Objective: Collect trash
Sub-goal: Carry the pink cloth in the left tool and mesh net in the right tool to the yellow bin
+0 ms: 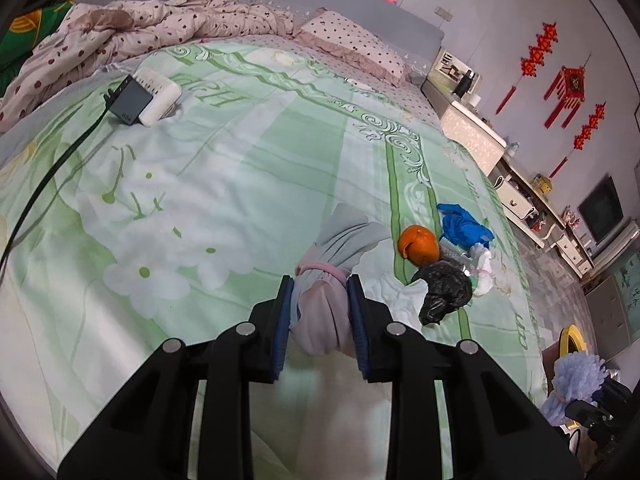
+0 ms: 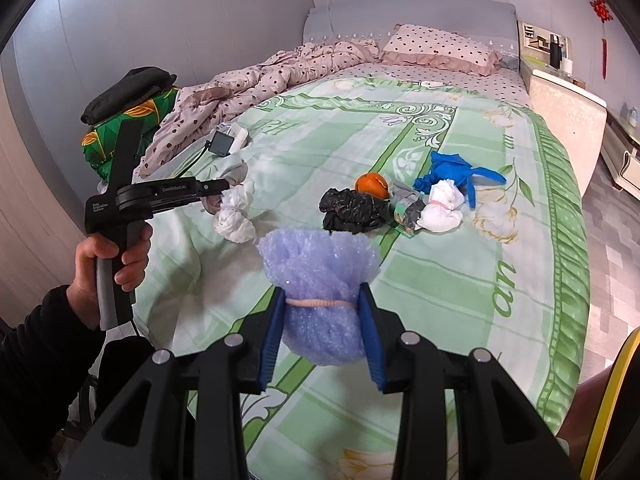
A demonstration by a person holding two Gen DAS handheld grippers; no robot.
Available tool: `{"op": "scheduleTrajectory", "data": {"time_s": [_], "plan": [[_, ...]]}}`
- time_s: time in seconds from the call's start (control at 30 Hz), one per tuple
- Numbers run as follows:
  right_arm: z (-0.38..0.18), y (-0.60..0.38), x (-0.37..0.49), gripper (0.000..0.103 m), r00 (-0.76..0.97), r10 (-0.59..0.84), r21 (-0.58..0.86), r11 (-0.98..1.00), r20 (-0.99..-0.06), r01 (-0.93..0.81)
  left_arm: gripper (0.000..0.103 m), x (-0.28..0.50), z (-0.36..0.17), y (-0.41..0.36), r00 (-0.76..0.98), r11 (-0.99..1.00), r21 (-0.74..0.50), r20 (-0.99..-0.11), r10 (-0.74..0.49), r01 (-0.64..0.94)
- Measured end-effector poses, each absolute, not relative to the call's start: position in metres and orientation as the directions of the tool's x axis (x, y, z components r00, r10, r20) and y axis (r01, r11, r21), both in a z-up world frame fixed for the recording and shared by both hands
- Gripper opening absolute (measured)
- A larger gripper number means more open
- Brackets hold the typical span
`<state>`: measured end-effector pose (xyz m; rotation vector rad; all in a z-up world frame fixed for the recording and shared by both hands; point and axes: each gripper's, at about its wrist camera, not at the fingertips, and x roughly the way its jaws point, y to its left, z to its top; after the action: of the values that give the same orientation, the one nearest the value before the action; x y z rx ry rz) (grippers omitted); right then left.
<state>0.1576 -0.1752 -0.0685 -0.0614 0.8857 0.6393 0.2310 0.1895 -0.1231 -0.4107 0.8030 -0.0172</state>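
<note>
My left gripper (image 1: 320, 284) is shut on a pale grey bundle (image 1: 340, 240) tied with a pink band, lifted off the green bedsheet (image 1: 240, 184). From the right wrist view a hand holds that gripper (image 2: 224, 190) above a white tied bundle (image 2: 234, 216). My right gripper (image 2: 322, 292) is shut on a purple bubble-wrap bundle (image 2: 316, 264) bound with a pink rubber band. Further along the bed lie an orange (image 2: 372, 184), a crumpled black bag (image 2: 354, 210), a blue glove (image 2: 452, 172) and another white bundle (image 2: 442, 204).
A charger block (image 1: 132, 100) with a black cable (image 1: 44, 184) rests on the bed by a spotted quilt (image 1: 160, 24). A yellow-rimmed container (image 2: 612, 400) stands off the bed's near corner. A bedside cabinet (image 2: 568, 116) flanks the right side.
</note>
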Motion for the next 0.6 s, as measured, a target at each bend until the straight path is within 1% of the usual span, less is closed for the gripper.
{"op": "scheduleTrajectory", "data": {"time_s": [0.1,0.33,0.6], "plan": [[-0.062,-0.18,0.154,0.034,0.469,0.503,0.211,0.812,-0.726,-0.544,0.026,0.225,-0.099,0.175,0.725,0.937,-0.335,-0.669,-0.164,-0.096],[-0.039,-0.204,0.147,0.034,0.517,0.52,0.231,0.821,-0.68,-0.522,0.025,0.214,-0.049,0.133,0.77,0.94,-0.341,-0.603,-0.207,-0.014],[0.016,-0.263,0.134,0.034,0.639,0.515,0.251,0.851,-0.571,-0.462,0.025,0.198,0.01,0.062,0.8,0.937,-0.324,-0.525,-0.29,0.126]]}}
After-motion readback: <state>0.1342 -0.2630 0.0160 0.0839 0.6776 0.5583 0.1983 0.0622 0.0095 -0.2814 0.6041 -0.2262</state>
